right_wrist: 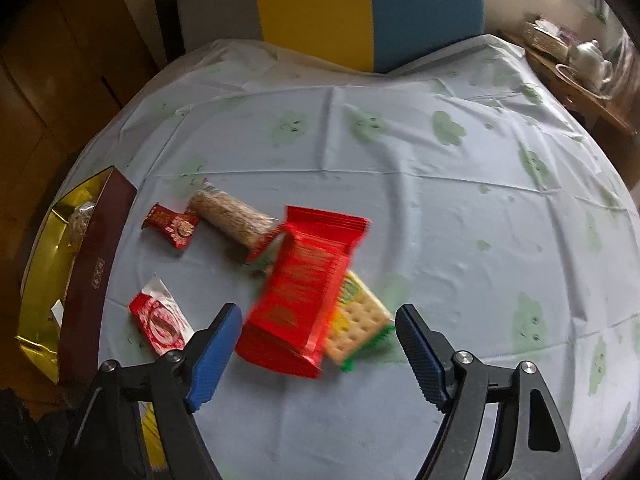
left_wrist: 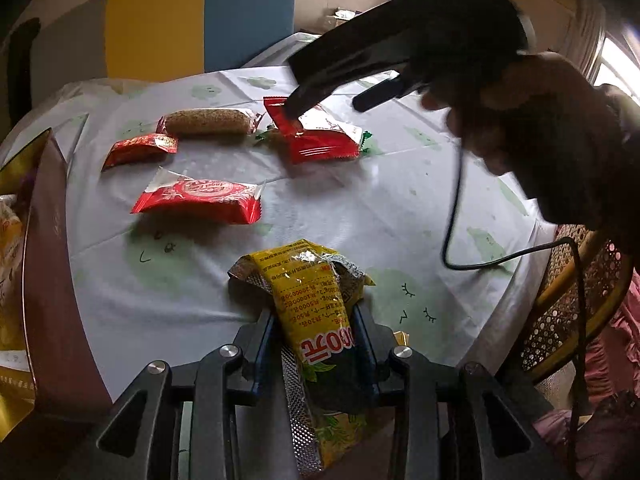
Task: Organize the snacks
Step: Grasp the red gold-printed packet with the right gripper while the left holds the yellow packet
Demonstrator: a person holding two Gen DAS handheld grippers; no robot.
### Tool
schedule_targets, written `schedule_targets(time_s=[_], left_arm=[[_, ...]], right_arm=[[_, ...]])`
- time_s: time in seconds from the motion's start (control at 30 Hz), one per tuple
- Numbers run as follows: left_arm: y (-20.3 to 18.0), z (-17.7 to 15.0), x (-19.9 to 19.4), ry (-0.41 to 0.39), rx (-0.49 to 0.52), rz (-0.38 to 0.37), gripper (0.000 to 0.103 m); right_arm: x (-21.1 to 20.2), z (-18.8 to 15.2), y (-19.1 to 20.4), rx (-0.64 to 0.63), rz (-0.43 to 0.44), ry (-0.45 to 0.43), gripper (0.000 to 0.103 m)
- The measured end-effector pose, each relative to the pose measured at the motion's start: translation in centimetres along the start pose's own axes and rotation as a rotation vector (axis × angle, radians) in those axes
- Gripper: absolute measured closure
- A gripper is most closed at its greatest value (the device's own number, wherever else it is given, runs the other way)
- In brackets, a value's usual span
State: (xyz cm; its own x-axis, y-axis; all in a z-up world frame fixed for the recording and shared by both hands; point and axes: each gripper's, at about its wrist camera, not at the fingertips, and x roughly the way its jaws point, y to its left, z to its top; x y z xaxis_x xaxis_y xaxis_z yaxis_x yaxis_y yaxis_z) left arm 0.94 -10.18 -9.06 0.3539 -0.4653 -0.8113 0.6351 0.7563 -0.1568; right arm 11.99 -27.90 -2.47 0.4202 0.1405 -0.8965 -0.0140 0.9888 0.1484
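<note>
My left gripper (left_wrist: pixel 318 320) is shut on a yellow snack packet (left_wrist: pixel 316 292) and holds it above the table. My right gripper (right_wrist: pixel 318 336) is open above a large red packet (right_wrist: pixel 304 292), which lies on a cracker pack (right_wrist: pixel 356 326). In the left wrist view the right gripper (left_wrist: pixel 324 98) hovers over that red packet (left_wrist: pixel 320 136). A sesame roll (right_wrist: pixel 232 216), a small red packet (right_wrist: pixel 170 224) and a red-and-white packet (right_wrist: pixel 160 320) lie to the left. The gold-lined brown box (right_wrist: pixel 92 272) stands at the table's left edge with snacks inside.
The round table has a pale cloth with green prints (right_wrist: pixel 440 220). A yellow and blue chair back (right_wrist: pixel 360 12) stands behind it. A wicker chair (left_wrist: pixel 568 304) and a black cable (left_wrist: pixel 456 216) are at the right in the left wrist view. A side table with a teapot (right_wrist: pixel 588 56) is far right.
</note>
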Motion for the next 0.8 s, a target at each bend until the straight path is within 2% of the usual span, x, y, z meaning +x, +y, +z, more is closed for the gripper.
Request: schedule_targets(time_s=[0.1,0.13,0.17,0.2,0.23,0.27,0.4,0.5,0.57,0.7,0.8], left_arm=[[0.2,-0.1,-0.1,-0.006,-0.013,-0.010,0.066],[0.3,-0.2,-0.2,-0.009,-0.016,-0.014,0.066],[0.4,-0.3,-0.2,-0.011,-0.018,-0.017,0.066],[0.5,-0.3,-0.2,-0.012,-0.021,-0.019,0.066],[0.5,-0.4,-0.2,-0.013,-0.022,-0.021,0.066],[0.6,-0.4,-0.2,-0.013,-0.023,-0.023,0.066],[1.0,-0.6,-0.3,-0.017,-0.035,-0.032,0.065],[1.0,-0.6,-0.4,-0.017,-0.037,-0.030,0.065],[0.9,-0.6,-0.4,-0.016,-0.035,-0.027,0.065],[0.7,-0.5,-0.3,-0.014,-0.030,-0.020,0.065],[0.6,-0.4,-0.3,-0.013,-0.028,-0.016,0.066]], right_arm=[[2.4,0.6,1.4,-0.029,-0.071,0.062,0.023],[3.1,0.6,1.6,-0.034,-0.092,0.081,0.027],[3.4,0.6,1.7,-0.033,-0.101,0.082,0.037],[3.1,0.7,1.8,-0.040,-0.118,0.063,0.056],[2.7,0.8,1.7,-0.041,-0.098,0.056,0.061],[2.0,0.8,1.3,-0.035,-0.063,0.049,0.061],[-1.1,0.1,-0.4,-0.075,-0.086,0.001,0.062],[-1.3,-0.8,-3.2,-0.050,-0.167,0.038,0.062],[-0.2,-1.7,-5.6,0.004,-0.214,0.097,0.062],[2.0,-3.1,-8.2,0.087,-0.207,0.188,0.060],[2.2,-2.6,-8.3,0.086,-0.182,0.179,0.059]])
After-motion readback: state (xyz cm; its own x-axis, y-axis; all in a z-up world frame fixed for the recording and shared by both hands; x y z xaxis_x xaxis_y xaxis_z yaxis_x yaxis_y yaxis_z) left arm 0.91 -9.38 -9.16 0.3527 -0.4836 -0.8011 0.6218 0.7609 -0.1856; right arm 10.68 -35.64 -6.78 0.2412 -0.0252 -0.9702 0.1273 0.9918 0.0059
